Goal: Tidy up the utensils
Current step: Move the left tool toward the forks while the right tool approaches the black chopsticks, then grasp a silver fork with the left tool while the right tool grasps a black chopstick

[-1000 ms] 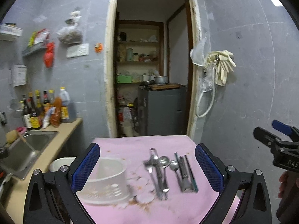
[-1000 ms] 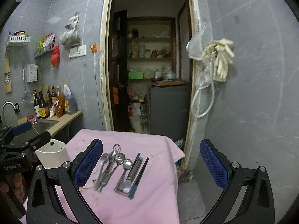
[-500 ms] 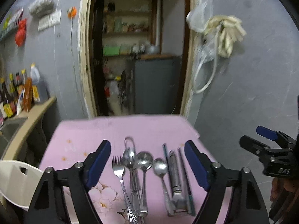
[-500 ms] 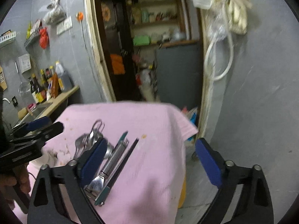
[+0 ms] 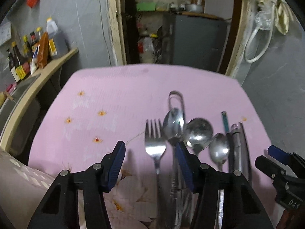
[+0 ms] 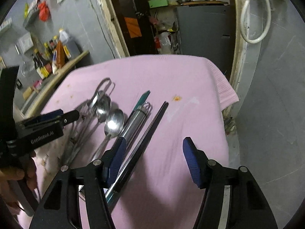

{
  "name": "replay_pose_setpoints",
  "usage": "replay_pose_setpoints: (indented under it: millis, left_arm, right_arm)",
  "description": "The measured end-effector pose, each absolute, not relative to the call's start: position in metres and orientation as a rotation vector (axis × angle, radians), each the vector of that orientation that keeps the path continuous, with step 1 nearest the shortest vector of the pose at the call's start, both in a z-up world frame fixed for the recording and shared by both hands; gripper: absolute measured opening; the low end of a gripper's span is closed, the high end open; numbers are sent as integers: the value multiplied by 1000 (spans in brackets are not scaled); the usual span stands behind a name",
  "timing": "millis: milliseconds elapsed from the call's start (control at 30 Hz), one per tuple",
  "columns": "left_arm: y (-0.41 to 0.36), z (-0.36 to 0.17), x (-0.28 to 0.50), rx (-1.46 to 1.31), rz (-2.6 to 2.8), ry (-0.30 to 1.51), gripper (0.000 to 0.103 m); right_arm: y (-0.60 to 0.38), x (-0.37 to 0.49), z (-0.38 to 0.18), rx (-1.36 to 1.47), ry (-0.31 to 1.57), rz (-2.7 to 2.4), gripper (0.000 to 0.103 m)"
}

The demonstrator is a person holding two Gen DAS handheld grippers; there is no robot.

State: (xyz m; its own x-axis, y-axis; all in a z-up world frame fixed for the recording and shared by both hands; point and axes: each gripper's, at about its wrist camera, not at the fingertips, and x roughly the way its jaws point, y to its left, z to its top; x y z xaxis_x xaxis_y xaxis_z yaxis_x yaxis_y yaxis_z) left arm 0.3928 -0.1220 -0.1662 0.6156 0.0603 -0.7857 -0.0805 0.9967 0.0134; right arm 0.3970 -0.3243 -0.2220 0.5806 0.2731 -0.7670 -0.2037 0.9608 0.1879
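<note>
Step in hand, by judgement: the approach for a first pick, nothing lifted yet and every utensil flat on the cloth.

Nearest, left gripper (image 5: 150, 164): black frame, blue ribbed pads, jaws parted wide and empty, low over the near edge of the pink floral tablecloth (image 5: 106, 99), straddling the handle of the steel fork (image 5: 154, 143). Right pad against the neighbouring spoon necks, contact not certain through the blur. Pointing away toward the far doorway, tilted down at the table.

Further right, right gripper (image 6: 154, 160): same build, likewise open and holding nothing, angled down over the right side of the row. Left pad over the black chopsticks (image 6: 150, 129) and the steel tube-shaped tool (image 6: 133, 122); right pad over bare cloth.

Beyond the pads, left to right: fork, two larger steel spoons (image 5: 198, 131), a wire-loop utensil (image 5: 176, 99) partly under them, a smaller steel spoon (image 5: 219, 148), a teal-tipped stick (image 5: 225, 121), then tube and chopsticks.

At near left, pale plastic basket (image 5: 21, 183), probably the destination.

Next move likely calls for: lowering the left pads either side of the fork handle alone, closing without catching the adjacent spoon, lifting, carrying left to the basket.
</note>
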Motion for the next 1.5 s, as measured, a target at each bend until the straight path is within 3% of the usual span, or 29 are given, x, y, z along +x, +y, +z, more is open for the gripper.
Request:
replay_pose_setpoints:
  millis: [400, 533, 867, 1033, 1133, 1367, 1500]
  left_arm:
    - [-115, -182, 409, -43, 72, 975, 36]
    - [-116, -181, 409, -43, 62, 972, 20]
    - [-125, -180, 400, -57, 15, 988, 19]
    - [-130, -180, 392, -67, -7, 1006, 19]
    - [-131, -180, 392, -63, -9, 1019, 19]
    - [-128, -177, 401, -74, -26, 1062, 19]
    - [-124, -169, 391, -111, -45, 1043, 18]
  right_arm:
    - [-323, 387, -221, -15, 982, 207, 53]
    - [-332, 377, -216, 11, 992, 215, 48]
    - [-353, 390, -223, 212, 992, 263, 28]
    - [-345, 404, -227, 196, 1023, 281, 28]
    - [-336, 409, -227, 123, 1032, 265, 14]
    - [-368, 412, -235, 481, 1073, 352, 6]
    - [-378, 394, -223, 513, 1016, 372, 6]
